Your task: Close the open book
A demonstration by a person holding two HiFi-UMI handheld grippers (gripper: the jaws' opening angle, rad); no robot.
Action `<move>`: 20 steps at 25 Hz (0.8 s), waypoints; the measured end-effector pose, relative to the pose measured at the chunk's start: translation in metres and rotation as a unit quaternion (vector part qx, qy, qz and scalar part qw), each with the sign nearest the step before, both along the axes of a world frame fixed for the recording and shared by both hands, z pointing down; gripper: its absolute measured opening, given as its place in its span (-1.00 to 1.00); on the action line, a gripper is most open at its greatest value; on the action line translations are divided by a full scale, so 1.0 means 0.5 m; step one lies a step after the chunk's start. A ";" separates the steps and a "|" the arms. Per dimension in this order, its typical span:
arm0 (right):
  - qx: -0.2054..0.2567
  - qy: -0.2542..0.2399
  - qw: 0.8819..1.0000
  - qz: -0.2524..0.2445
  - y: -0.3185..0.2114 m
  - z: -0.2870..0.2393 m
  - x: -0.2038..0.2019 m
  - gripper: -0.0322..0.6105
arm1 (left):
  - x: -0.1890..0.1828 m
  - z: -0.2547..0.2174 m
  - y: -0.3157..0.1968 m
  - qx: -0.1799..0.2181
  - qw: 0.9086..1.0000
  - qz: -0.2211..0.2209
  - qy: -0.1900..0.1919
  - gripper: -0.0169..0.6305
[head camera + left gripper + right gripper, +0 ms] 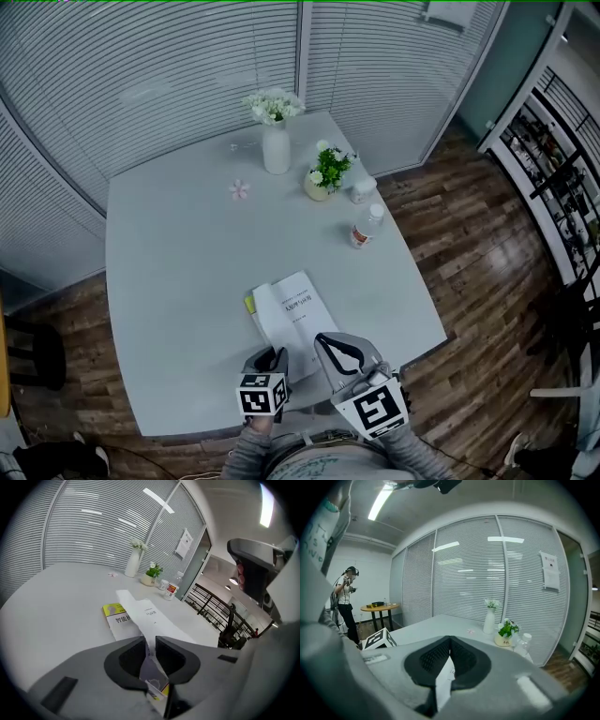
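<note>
The open book [289, 311] lies near the front edge of the grey table [178, 281], its white pages up and a yellow cover showing at its left. My left gripper [272, 354] is at the book's near edge. In the left gripper view the left gripper [149, 641] is shut on the book's near cover and pages [151, 667], and the book [123, 616] stretches away beyond the jaws. My right gripper [324, 339] sits at the book's near right side. In the right gripper view the right gripper [450, 641] is shut on a white page [444, 679].
At the table's far side stand a white vase of flowers [276, 145], a small potted plant [325, 176], a white jar [363, 190] and a plastic bottle [366, 227]. A pink flower [240, 190] lies loose. A person [346, 597] stands by a round table far left.
</note>
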State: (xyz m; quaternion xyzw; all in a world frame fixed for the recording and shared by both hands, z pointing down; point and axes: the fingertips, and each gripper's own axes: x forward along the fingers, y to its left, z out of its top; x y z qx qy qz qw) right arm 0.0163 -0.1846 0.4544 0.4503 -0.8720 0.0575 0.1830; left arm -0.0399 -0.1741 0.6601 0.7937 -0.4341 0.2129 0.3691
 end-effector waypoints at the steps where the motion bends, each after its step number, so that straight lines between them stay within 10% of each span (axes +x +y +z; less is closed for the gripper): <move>1: 0.001 -0.001 1.000 0.001 -0.001 -0.001 0.005 -0.89 | 0.006 0.000 -0.001 -0.001 1.000 0.002 0.000 -0.75; 20: 0.001 0.002 0.999 0.036 -0.021 -0.004 0.088 -0.89 | 0.166 -0.074 -0.045 0.026 0.996 0.054 0.065 -0.65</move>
